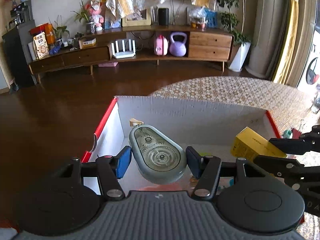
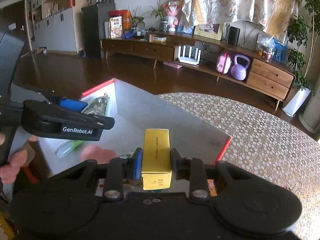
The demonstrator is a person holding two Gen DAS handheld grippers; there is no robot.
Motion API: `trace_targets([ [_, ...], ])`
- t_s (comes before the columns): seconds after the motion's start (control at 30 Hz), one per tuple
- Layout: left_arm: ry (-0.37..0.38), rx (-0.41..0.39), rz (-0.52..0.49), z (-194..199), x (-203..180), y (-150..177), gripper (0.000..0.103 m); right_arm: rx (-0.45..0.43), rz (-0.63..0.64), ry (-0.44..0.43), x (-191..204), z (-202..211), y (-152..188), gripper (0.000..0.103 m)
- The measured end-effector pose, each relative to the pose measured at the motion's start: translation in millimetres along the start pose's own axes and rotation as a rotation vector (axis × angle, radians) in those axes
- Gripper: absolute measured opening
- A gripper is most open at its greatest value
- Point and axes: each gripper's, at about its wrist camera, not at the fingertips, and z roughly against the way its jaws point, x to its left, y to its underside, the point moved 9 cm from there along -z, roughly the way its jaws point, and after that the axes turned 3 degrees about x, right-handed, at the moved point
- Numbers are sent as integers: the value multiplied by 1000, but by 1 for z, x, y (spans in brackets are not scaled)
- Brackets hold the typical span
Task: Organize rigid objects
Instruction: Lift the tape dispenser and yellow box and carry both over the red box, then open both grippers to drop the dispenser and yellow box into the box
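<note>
While hovering over white box [image 1: 180, 110], correction-tape dispenser [image 1: 158, 154] sitting between left gripper [image 1: 159, 161] pads, apparently gripped; yellow carton [image 2: 157, 156] being clamped by right gripper [image 2: 156, 163], at 3 o'clock of dispenser. Step judged: depositing. Next: lowering, releasing inside box.

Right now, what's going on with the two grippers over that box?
Both grippers are over the open white cardboard box. The left gripper has a grey-green correction tape dispenser between its blue pads, though the right-hand pad looks slightly clear of it, so the grip may be loose. The right gripper is shut on a yellow carton. A clear bottle already lies inside the box.
</note>
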Motion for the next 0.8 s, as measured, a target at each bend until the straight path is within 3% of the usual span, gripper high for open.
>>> trace_targets([
  [0.33, 17, 124, -9, -38, -1, -3, 59, 83, 39, 14, -2, -36, -2, 28],
  [0.8, 3, 322, -46, -71, -15, 5, 58, 137, 64, -1, 2, -49, 6, 29],
])
